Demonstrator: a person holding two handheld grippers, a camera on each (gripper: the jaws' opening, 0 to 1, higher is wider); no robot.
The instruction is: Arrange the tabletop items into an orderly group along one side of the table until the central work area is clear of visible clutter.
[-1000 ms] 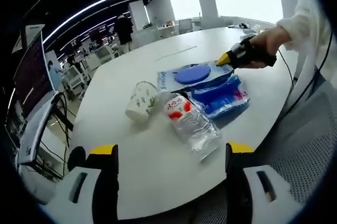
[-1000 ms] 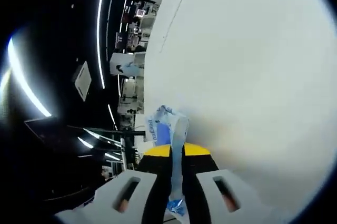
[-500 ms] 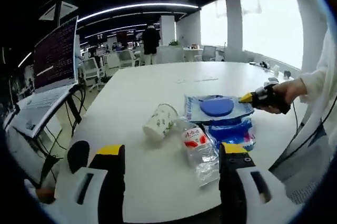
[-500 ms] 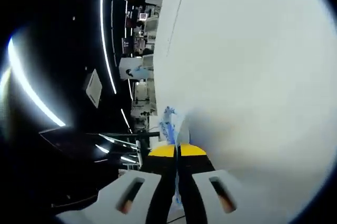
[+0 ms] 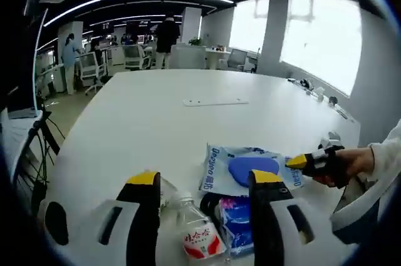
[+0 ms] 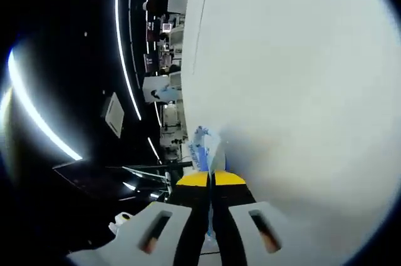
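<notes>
The right gripper (image 6: 210, 181) is clenched on the edge of a flat blue-and-white packet (image 5: 245, 170), seen thin between its jaws (image 6: 205, 147). The left gripper (image 5: 203, 181) hangs released over the white counter (image 5: 169, 122). Just beside the packet, toward the left gripper, lie a clear water bottle (image 5: 197, 235) with a red label and a blue pouch (image 5: 235, 222). A person's hand (image 5: 351, 163) holds the right gripper.

White table (image 5: 150, 116) with packets (image 5: 241, 169), bottle (image 5: 197, 238).
</notes>
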